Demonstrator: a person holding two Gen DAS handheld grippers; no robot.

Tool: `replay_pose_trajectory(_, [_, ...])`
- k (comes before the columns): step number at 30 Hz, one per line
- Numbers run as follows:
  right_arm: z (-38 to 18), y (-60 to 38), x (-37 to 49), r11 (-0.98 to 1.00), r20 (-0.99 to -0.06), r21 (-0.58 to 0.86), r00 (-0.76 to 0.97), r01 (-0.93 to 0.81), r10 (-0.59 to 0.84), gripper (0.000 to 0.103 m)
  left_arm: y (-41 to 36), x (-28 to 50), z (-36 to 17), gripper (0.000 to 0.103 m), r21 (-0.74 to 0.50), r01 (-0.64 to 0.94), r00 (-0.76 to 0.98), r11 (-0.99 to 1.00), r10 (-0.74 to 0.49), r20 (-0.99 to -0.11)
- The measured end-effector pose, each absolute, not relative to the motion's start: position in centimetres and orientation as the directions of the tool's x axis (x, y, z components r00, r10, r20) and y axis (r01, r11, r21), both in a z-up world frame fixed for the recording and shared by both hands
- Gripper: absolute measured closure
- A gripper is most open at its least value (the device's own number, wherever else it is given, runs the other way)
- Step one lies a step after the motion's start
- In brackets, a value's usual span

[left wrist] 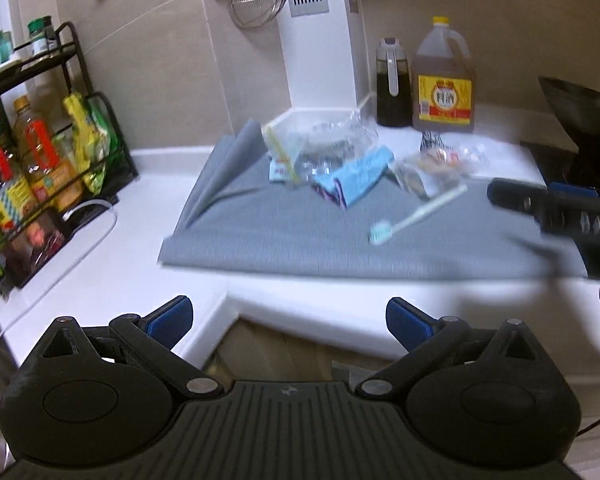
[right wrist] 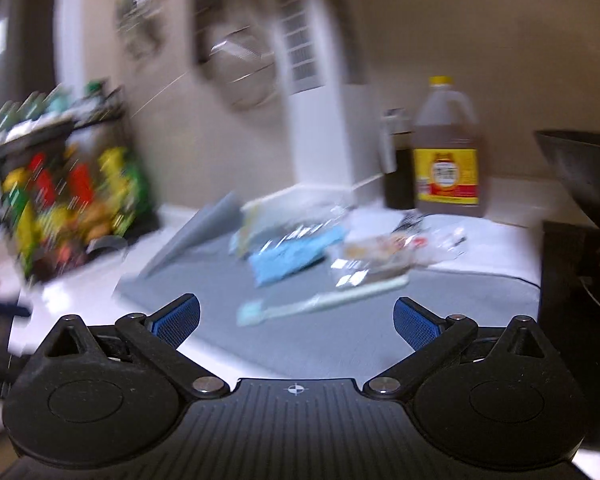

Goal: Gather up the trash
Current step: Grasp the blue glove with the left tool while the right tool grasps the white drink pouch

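Left wrist view: the left gripper (left wrist: pixel 290 322) is hovering off the counter's (left wrist: pixel 112 276) edge, jaws spread wide and empty. Trash is lying on the grey mat (left wrist: pixel 284 236): clear wrappers (left wrist: pixel 332 148), a blue packet (left wrist: pixel 356 178), a toothbrush (left wrist: pixel 416 212). The right gripper (left wrist: pixel 500 192) is reaching in at the right.

Right wrist view, blurred: the right gripper (right wrist: pixel 296 320) is gaping, nothing between its pads, with the toothbrush (right wrist: pixel 320 304) lying just ahead on the mat (right wrist: pixel 340 344).

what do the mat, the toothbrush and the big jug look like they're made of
Mat: looks like grey woven fabric or soft vinyl, matte; its left end folds up limply.
Toothbrush: likely plastic, pale smooth handle, light blue head.
Jug: seems clear plastic, glossy, amber liquid showing through, yellow cap, moulded handle.
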State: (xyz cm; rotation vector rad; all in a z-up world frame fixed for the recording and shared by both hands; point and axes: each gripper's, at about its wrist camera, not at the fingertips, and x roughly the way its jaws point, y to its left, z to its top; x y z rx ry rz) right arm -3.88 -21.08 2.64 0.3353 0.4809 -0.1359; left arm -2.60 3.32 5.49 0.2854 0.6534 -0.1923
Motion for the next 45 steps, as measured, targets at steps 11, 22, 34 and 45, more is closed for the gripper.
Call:
replay_pose_trajectory(11, [-2.3, -29.1, 7.1, 0.691, -0.651, 0.456, 0.740, 0.561, -0.172, 0.000, -3.0, 10.2, 4.4, 0.000, 0.181, 0.401, 0.742, 0.898, -0.203, -0.639])
replay_pose_trajectory(22, [-5.7, -31.1, 13.8, 0.650, -0.726, 0.381, 0.648, 0.658, -0.230, 0.000, -8.3, 20.6, 0.2, 0.000, 0.220, 0.425, 0.676, 0.878, -0.147, -0.722])
replay_pose_trajectory(34, [-7.4, -29.6, 15.1, 0.784, -0.695, 0.170, 0.636, 0.597, -0.334, 0.000, -9.6, 24.2, -3.4, 0.000, 0.177, 0.444, 0.627, 0.878, -0.163, -0.762])
replay_pose_trajectory(45, [-7.5, -29.5, 15.3, 0.799, -0.700, 0.152, 0.634, 0.582, -0.329, 0.000, -9.2, 25.3, -3.5, 0.000, 0.106, 0.399, 0.602, 0.911, -0.173, -0.780])
